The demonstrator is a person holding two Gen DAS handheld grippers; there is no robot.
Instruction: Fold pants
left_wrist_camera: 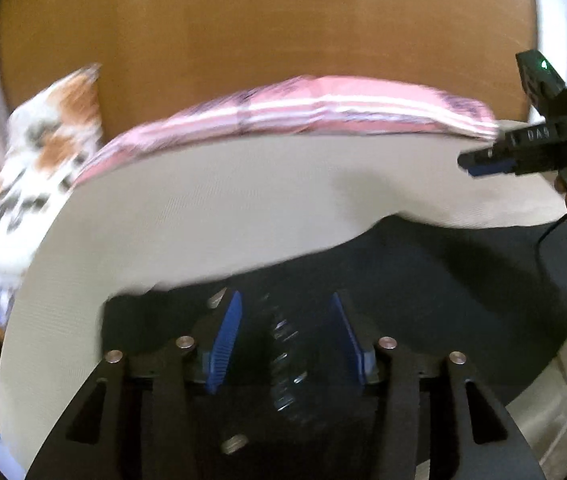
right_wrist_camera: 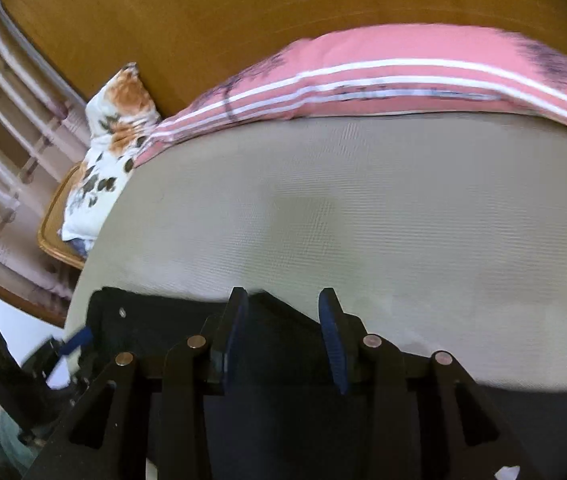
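Observation:
Dark pants [left_wrist_camera: 423,280] lie on a beige bed sheet [left_wrist_camera: 223,208], waistband and open zip toward my left gripper. My left gripper [left_wrist_camera: 287,304] is open, its blue pads on either side of the zipper [left_wrist_camera: 285,360], with cloth between them. My right gripper [right_wrist_camera: 283,304] is open over another edge of the pants [right_wrist_camera: 275,380], dark cloth between its pads. In the left wrist view the right gripper [left_wrist_camera: 471,162] shows at the far right, above the sheet. In the right wrist view the left gripper [right_wrist_camera: 77,340] shows at the lower left by the pants' corner.
A pink striped pillow [right_wrist_camera: 383,80] lies along the wooden headboard [right_wrist_camera: 243,12]. A floral pillow [right_wrist_camera: 111,152] sits at the bed's left corner. A wooden rail and wall are beyond the bed's left edge [right_wrist_camera: 11,160].

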